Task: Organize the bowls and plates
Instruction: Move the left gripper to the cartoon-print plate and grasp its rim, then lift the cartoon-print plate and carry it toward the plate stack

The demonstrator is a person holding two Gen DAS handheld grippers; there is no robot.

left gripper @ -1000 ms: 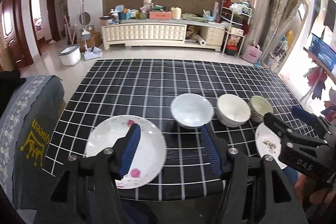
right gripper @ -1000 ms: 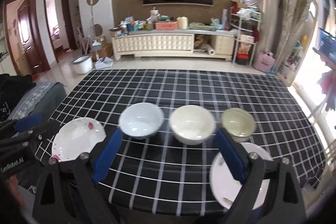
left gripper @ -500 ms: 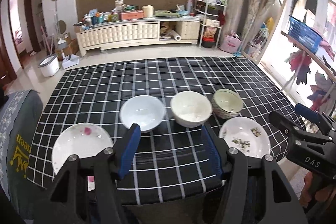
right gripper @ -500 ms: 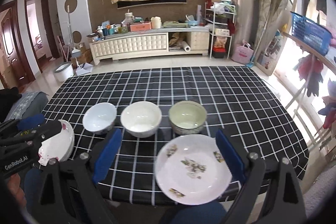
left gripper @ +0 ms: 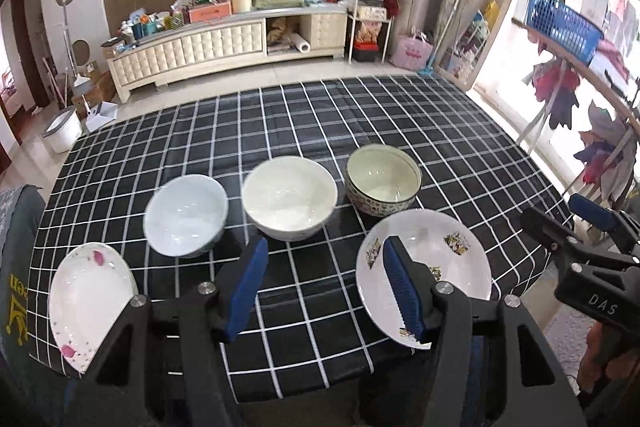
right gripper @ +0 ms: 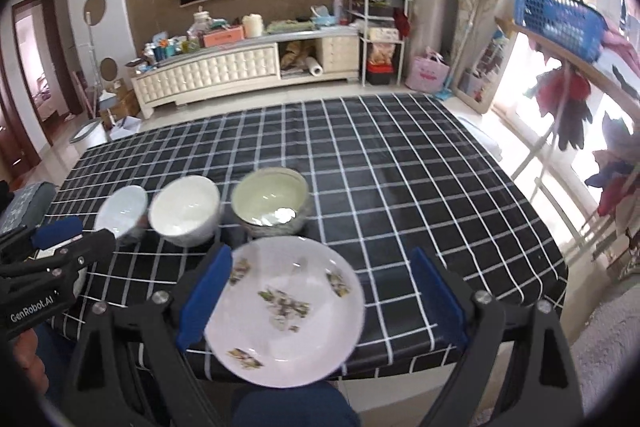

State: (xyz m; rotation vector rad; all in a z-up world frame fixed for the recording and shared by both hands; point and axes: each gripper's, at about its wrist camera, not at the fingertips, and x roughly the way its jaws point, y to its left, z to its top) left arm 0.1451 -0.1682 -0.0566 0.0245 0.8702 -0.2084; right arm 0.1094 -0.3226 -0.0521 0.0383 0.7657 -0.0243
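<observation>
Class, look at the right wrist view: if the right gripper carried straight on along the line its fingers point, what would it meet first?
Most likely the plate with the leaf pattern, which lies at the near table edge between the open fingers of the right gripper. Nothing shows in front of it. Depth is hard to judge, so it might pass just over the plate.

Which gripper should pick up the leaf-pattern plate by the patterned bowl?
Right. The right gripper is open with the leaf-pattern plate framed between its fingers. The left gripper is aimed at bare tablecloth beside that plate.
</observation>
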